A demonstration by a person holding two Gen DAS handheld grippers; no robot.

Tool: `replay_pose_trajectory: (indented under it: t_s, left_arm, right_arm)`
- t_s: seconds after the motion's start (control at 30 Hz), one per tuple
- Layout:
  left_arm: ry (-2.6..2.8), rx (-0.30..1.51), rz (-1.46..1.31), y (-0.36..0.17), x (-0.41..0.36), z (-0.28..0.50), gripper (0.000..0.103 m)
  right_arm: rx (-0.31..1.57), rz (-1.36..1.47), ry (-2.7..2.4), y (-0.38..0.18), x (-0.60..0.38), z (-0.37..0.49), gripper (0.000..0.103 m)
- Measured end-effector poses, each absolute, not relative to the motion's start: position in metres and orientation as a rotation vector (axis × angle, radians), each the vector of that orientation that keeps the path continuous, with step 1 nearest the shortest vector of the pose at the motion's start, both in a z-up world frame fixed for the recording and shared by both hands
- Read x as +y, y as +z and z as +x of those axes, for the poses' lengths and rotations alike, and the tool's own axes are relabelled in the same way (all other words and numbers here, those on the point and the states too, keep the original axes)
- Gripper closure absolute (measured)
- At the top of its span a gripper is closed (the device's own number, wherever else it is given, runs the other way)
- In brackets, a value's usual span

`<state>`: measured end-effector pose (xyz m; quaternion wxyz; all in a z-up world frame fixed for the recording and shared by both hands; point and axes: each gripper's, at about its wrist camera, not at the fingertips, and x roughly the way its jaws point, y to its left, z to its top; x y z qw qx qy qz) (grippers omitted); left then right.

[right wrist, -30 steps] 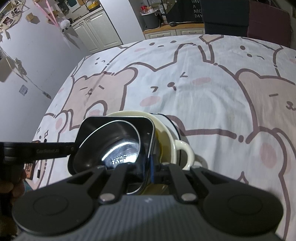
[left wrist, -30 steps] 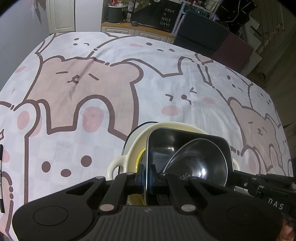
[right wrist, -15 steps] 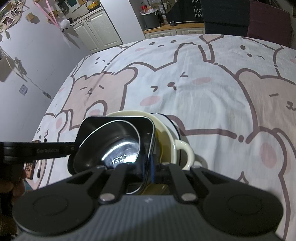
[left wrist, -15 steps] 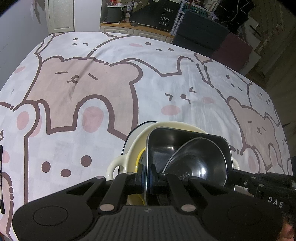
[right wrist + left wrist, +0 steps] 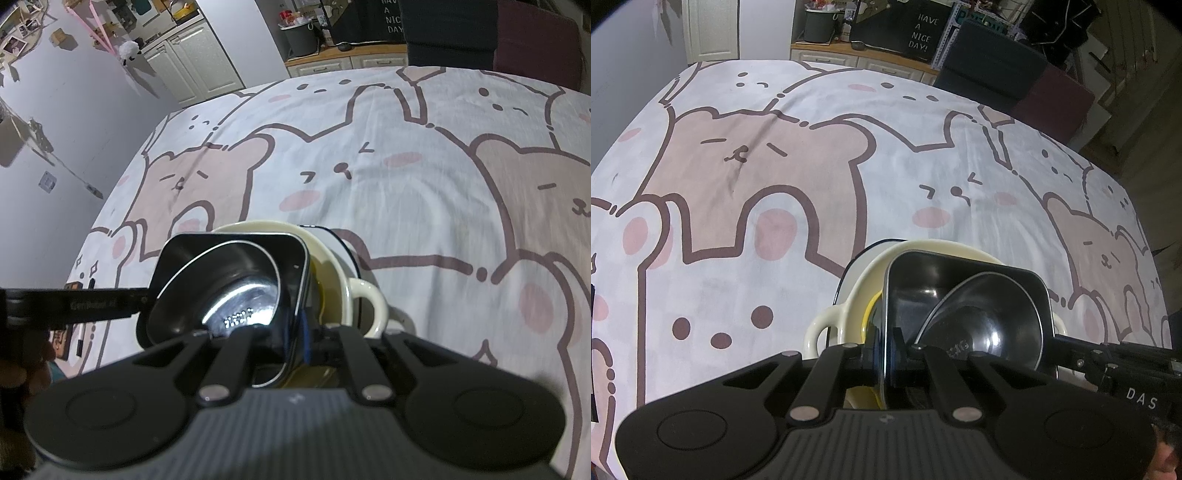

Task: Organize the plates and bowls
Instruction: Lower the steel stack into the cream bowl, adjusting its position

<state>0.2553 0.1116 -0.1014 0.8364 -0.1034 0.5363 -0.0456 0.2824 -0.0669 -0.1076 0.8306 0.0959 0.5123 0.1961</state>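
Stacking looks mostly done: the steel tray (image 5: 964, 295), a round bowl (image 5: 982, 325) inside, is nested in the cream bowl (image 5: 846, 314) near-centre on the worktop (image 5: 775, 184). Its rims are pinched by both grippers, left gripper (image 5: 886, 354) and right gripper (image 5: 295, 332); letting go is left.

On the cloth (image 5: 812, 184): one cream bowl (image 5: 849, 295); one square steel bowl (image 5: 912, 273); one round steel bowl (image 5: 990, 317); two grippers.

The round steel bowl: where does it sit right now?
The round steel bowl lies nested inside the square dark metal dish, which rests in the cream two-handled ceramic bowl, low and centre in both wrist views.
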Motion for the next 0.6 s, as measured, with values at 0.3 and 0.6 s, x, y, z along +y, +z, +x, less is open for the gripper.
replay_pose_trajectory:
  t_s: [0.3,0.6]
  left_arm:
    - [-0.097,1.135,-0.218,-0.1013,0.1118,0.2552,0.097]
    - [-0.097,1.133,-0.221,-0.1000,0.1122,0.2544,0.097]
  right_arm:
    - [1.088,0.205,0.414,-0.1072,-0.0674,0.2822,0.092]
    - [1.085,0.209,0.411,-0.1063,-0.0683,0.2826,0.092]
